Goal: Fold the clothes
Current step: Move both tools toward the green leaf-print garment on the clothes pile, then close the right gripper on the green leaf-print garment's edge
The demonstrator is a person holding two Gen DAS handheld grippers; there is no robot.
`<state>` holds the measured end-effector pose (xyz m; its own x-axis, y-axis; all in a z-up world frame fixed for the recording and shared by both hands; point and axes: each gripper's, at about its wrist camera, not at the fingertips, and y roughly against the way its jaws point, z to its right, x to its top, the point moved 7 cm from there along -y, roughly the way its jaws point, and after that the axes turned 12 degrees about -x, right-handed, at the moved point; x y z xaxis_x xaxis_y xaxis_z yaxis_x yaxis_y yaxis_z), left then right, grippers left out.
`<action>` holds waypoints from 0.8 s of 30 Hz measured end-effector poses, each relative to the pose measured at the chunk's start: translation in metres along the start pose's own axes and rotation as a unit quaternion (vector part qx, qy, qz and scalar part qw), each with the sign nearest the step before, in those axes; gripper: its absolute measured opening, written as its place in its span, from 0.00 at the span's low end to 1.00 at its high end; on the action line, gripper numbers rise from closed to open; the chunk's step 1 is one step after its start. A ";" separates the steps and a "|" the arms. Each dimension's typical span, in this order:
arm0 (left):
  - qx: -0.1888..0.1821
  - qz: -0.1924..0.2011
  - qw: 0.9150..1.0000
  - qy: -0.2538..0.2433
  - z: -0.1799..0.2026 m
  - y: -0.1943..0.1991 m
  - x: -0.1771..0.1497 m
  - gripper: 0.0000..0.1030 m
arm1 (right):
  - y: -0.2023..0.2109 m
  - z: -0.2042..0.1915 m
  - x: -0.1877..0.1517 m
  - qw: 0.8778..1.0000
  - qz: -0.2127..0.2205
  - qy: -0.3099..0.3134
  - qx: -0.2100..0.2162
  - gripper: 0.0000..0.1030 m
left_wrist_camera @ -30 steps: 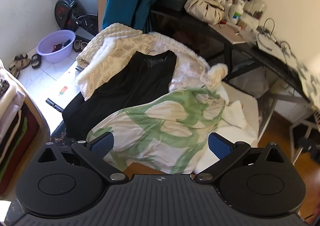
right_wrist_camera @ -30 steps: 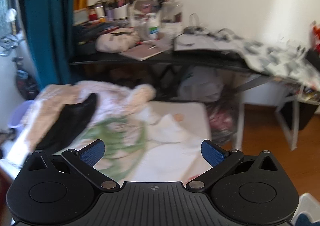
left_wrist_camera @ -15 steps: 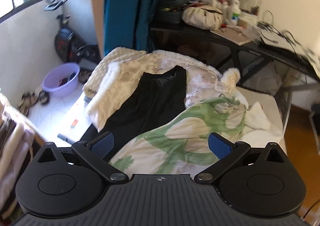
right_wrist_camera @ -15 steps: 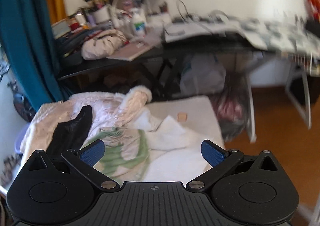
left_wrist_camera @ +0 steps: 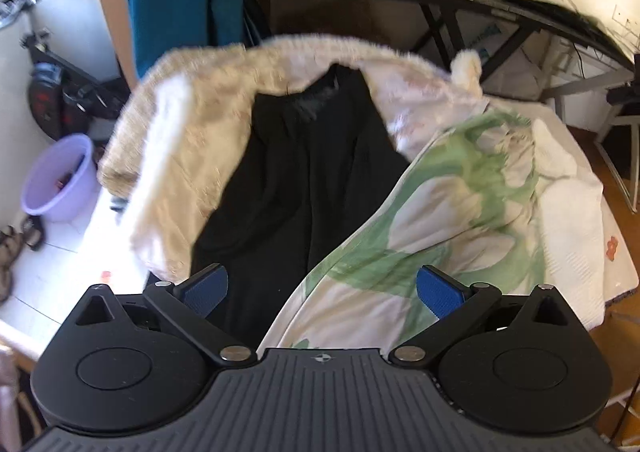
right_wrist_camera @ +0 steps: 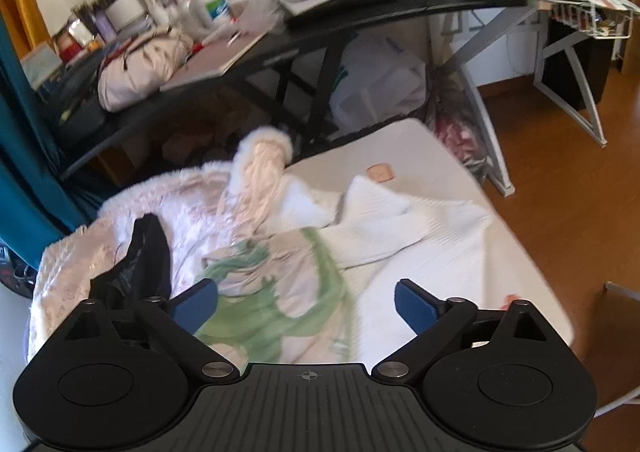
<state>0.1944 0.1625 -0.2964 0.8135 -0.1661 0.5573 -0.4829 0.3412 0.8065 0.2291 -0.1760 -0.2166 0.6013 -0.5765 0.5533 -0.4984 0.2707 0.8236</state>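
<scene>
Mattress (right_wrist_camera: 480, 252) carries the whole pile, so take it as your landmark. Largest on it is the cream fur-trimmed coat (left_wrist_camera: 192, 140), spread over its far left part. On the coat lies the black garment (left_wrist_camera: 304, 172), its long axis running from the far collar toward you. Overlapping the black garment's right edge is the green-and-white printed garment (left_wrist_camera: 440, 220), the nearest piece, its long axis slanting from your near centre away to the right. A white knit piece (right_wrist_camera: 384, 220) sits just beyond it, toward the mattress's right side.

Your left gripper (left_wrist_camera: 322, 290) hangs above the seam between black and printed cloth, fingers spread wide, nothing between them. Your right gripper (right_wrist_camera: 306, 304) has just been closing slightly, yet stands well apart, empty, over the printed garment's right half. Both hands are near it; the printed garment looks like your next pick-up.
</scene>
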 end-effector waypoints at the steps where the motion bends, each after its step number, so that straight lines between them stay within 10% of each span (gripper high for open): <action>1: -0.008 -0.008 1.000 0.003 -0.006 -0.006 -0.001 1.00 | -0.007 -0.010 -0.002 1.000 -0.003 0.001 0.001 0.84; 9: -0.017 -0.031 0.999 -0.015 -0.023 -0.025 -0.009 1.00 | -0.091 -0.081 -0.003 0.999 -0.031 0.001 -0.009 0.79; 14: -0.020 -0.041 0.999 -0.015 -0.022 -0.027 -0.014 1.00 | -0.135 -0.096 -0.014 0.995 -0.086 -0.055 -0.016 0.51; 24: -0.025 -0.050 0.998 -0.014 -0.024 -0.034 -0.013 1.00 | -0.133 -0.103 -0.022 0.991 -0.101 -0.083 0.008 0.59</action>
<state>0.2078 0.1755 -0.3355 0.8473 -0.2262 0.4806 -0.3830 0.3666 0.8479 0.3466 -0.1195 -0.3253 0.5792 -0.7376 0.3472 -0.3890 0.1242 0.9128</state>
